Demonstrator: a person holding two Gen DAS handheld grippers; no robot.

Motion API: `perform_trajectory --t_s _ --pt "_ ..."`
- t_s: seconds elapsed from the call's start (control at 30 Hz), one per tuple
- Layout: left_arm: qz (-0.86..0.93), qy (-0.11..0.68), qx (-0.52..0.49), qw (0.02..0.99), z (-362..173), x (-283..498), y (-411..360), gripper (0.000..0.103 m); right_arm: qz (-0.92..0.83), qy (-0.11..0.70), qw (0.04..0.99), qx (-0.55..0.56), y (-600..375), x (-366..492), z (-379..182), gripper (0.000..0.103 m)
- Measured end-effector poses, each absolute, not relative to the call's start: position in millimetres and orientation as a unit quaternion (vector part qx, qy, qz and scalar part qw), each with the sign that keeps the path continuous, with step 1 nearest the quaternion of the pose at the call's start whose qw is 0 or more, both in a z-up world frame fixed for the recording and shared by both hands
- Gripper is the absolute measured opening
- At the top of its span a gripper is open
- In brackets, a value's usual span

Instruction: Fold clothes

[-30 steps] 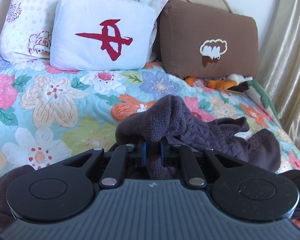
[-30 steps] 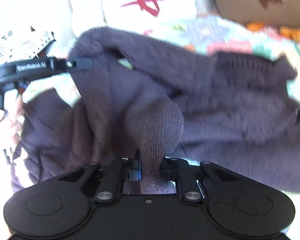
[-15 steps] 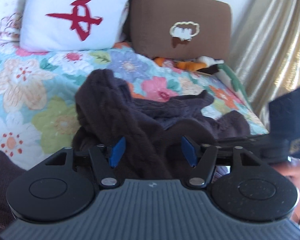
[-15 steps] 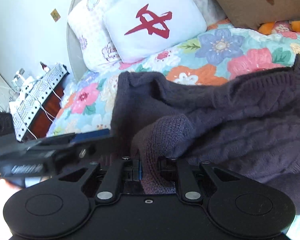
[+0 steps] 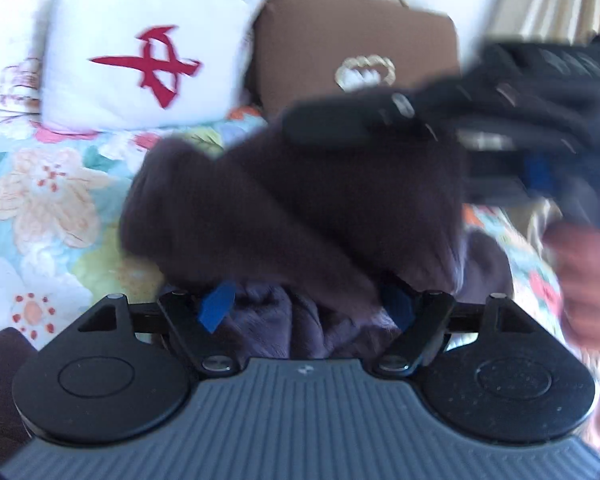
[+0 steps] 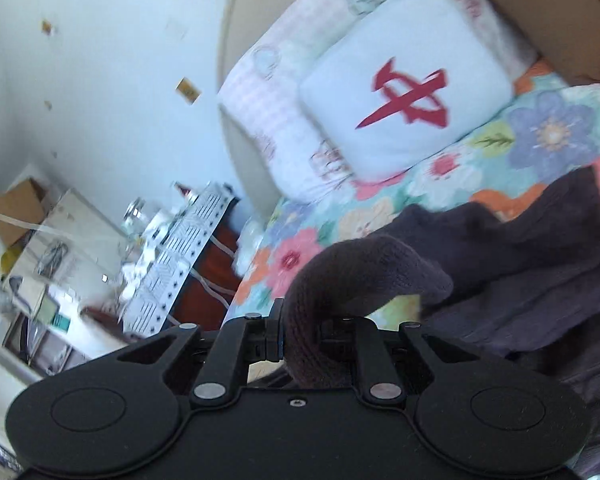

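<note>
Honestly this fold has barely started. The dark purple knit sweater [image 5: 300,208] is a bunched heap on the flowery bedspread [image 5: 40,200], near the front edge of the bed, with the white pillow with the red mark [image 5: 148,56] and the brown cushion [image 5: 356,40] far behind it. The left gripper [image 5: 306,308] has just let its jaws spread wide; the knit sits loosely between the blue pads [image 5: 218,307] but nothing is pinched. The right gripper [image 6: 300,338] is nearly closed with its jaws clamped on a thick ribbed bit, a cuff or hem I think, which loops up over the top and drapes to the right. No flat layer, no straight edges, no sleeves tucked, so spreading it out and all the folding is left.
</note>
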State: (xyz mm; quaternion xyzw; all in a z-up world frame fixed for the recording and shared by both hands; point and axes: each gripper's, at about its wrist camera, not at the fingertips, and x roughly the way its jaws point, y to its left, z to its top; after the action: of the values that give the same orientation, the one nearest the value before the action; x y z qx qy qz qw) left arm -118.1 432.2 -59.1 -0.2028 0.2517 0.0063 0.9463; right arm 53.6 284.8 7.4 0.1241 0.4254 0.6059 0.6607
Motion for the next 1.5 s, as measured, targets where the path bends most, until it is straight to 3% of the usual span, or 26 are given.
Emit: perform_trajectory --t_s 0.03,0.07,0.1,0.2,0.23,0.33,0.53,0.7,0.77,0.87,0.9,1.13,1.33,1.5 --pt "0.009 0.245 -0.211 0.946 -58.1 -119.3 436.0 0.055 0.606 0.421 0.666 0.110 286.9 47.7 8.7 0.016" --pt "0.010 0.241 -0.218 0.946 -57.6 -120.3 439.5 0.029 0.602 0.416 0.674 0.101 288.0 44.2 9.1 0.016" --pt "0.015 0.239 -0.222 0.945 -57.7 -121.1 442.4 0.012 0.597 0.416 0.679 0.097 288.0 43.9 7.8 0.020" --pt "0.070 0.223 -0.219 0.947 -58.3 -126.3 449.8 0.010 0.582 0.427 0.679 0.133 277.4 56.1 -1.6 0.027" --pt "0.097 0.217 -0.219 0.946 -58.4 -128.9 454.0 0.010 0.576 0.431 0.678 0.150 270.0 61.4 -4.5 0.036" --pt "0.171 0.200 -0.260 0.929 -62.4 -137.3 486.0 0.010 0.552 0.424 0.697 0.171 243.2 70.6 -9.9 0.048" --pt "0.218 0.224 -0.316 0.896 -82.6 -149.4 518.5 0.010 0.497 0.450 0.727 0.148 201.5 81.7 -38.3 0.050" --pt "0.202 0.279 -0.278 0.896 -94.7 -129.4 494.5 0.015 0.451 0.472 0.744 0.142 178.6 82.4 -62.3 0.050" --pt "0.193 0.303 -0.269 0.894 -96.5 -126.6 484.1 0.024 0.438 0.476 0.750 0.136 171.6 79.0 -67.5 0.051" --pt "0.189 0.326 -0.282 0.882 -97.4 -128.9 475.7 0.056 0.426 0.481 0.757 0.122 161.6 72.7 -72.9 0.052" --pt "0.190 0.330 -0.287 0.879 -97.0 -131.8 473.8 0.057 0.423 0.481 0.760 0.112 158.7 69.3 -73.1 0.052" --pt "0.220 0.346 -0.285 0.867 -79.7 -168.1 463.6 0.062 0.413 0.476 0.775 0.043 143.4 44.7 -70.1 0.059" --pt "0.220 0.383 -0.199 0.875 -58.4 -175.3 443.6 0.062 0.466 0.499 0.731 0.024 139.6 18.2 -45.2 0.059" --pt "0.193 0.388 -0.206 0.878 -47.0 -191.2 431.0 0.064 0.484 0.544 0.684 0.050 125.8 0.7 -16.9 0.059"
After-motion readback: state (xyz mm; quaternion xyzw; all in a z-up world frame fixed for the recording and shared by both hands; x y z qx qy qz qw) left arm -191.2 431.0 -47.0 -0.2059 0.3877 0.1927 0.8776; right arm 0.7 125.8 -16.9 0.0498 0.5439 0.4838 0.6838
